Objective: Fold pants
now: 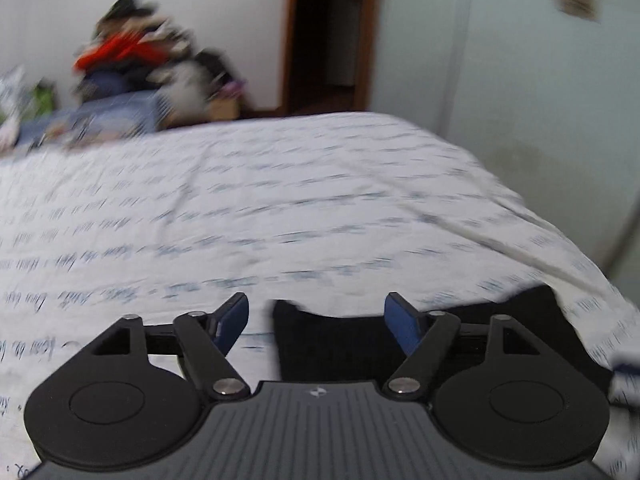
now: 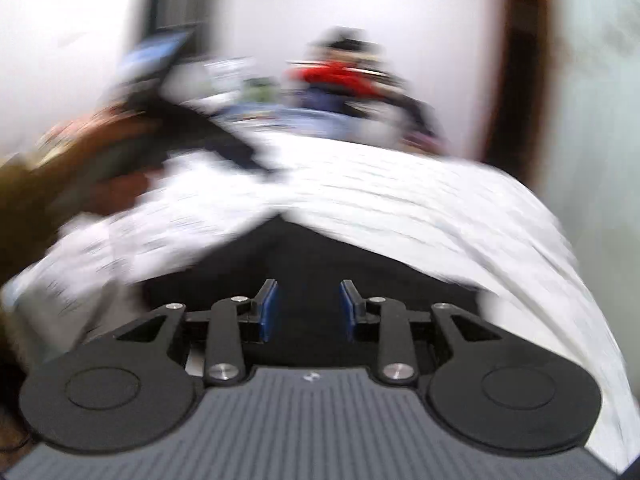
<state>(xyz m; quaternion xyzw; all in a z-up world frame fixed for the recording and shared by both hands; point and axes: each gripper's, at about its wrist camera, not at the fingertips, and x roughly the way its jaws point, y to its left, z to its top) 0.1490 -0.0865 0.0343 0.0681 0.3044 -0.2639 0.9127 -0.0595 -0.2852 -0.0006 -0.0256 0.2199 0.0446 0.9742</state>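
in the left wrist view, the left gripper point(image 1: 316, 320) hangs low over a bed covered in a white sheet point(image 1: 280, 208) printed with lines of dark script. its two blue-padded fingers point(image 1: 230, 322) are spread wide apart, with nothing between them. just ahead of the fingers lie the black pants point(image 1: 340, 340), flat on the sheet near its front edge; the fabric runs from the gap between the fingers off to the right, under the right-hand finger. whether that finger touches the cloth cannot be told. at the far left, beyond the bed, a blurred pile of clothes point(image 1: 132, 52) in red, blue and dark colours rises against a white wall. a dark doorway point(image 1: 332, 36) stands right of it.

in the right wrist view, heavily blurred by motion, the left gripper point(image 2: 140, 120) shows at the left, gripped in a hand. the right gripper point(image 2: 308, 310) sits directly above the black pants point(image 2: 308, 256), its blue pads point(image 2: 269, 312) parted to a moderate gap and empty. the dark cloth fills the space ahead of and beneath the fingers, with white sheet point(image 2: 440, 216) on either side.
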